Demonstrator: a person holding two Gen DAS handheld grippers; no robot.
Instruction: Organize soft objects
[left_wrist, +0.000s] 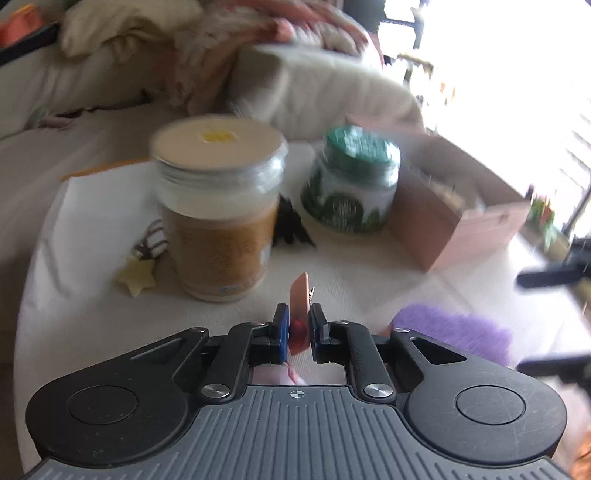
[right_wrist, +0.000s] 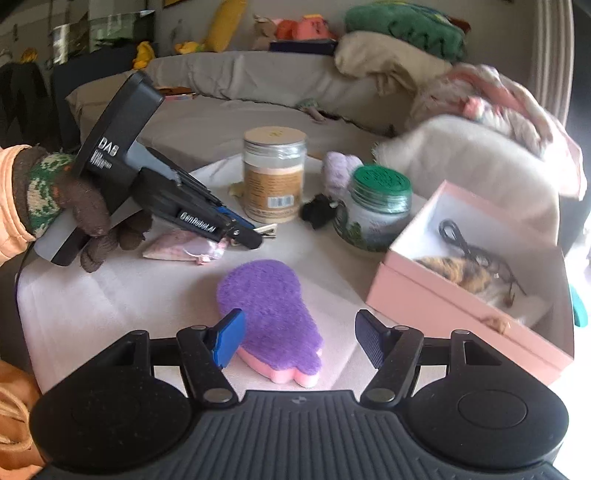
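Observation:
My left gripper (left_wrist: 299, 325) is shut on a flat orange-pink hair clip (left_wrist: 299, 299) with a metal clasp, held above the white cloth; it also shows in the right wrist view (right_wrist: 251, 236), held by a gloved hand. My right gripper (right_wrist: 299, 339) is open and empty, low over a purple-and-pink sponge (right_wrist: 273, 314) that lies between its fingers; the sponge also shows in the left wrist view (left_wrist: 454, 328). An open pink box (right_wrist: 424, 291) at the right holds a furry orange item (right_wrist: 454, 271) and a black cord (right_wrist: 461, 240). A small pink pouch (right_wrist: 184, 247) lies under the left gripper.
A tall clear jar (right_wrist: 275, 173) with a pale lid and a green-lidded jar (right_wrist: 376, 210) stand on the cloth, with a black fuzzy item (right_wrist: 317, 214) between them. A yellow star (left_wrist: 136, 282) lies left of the tall jar. Cushions and plush toys (right_wrist: 406, 26) sit behind.

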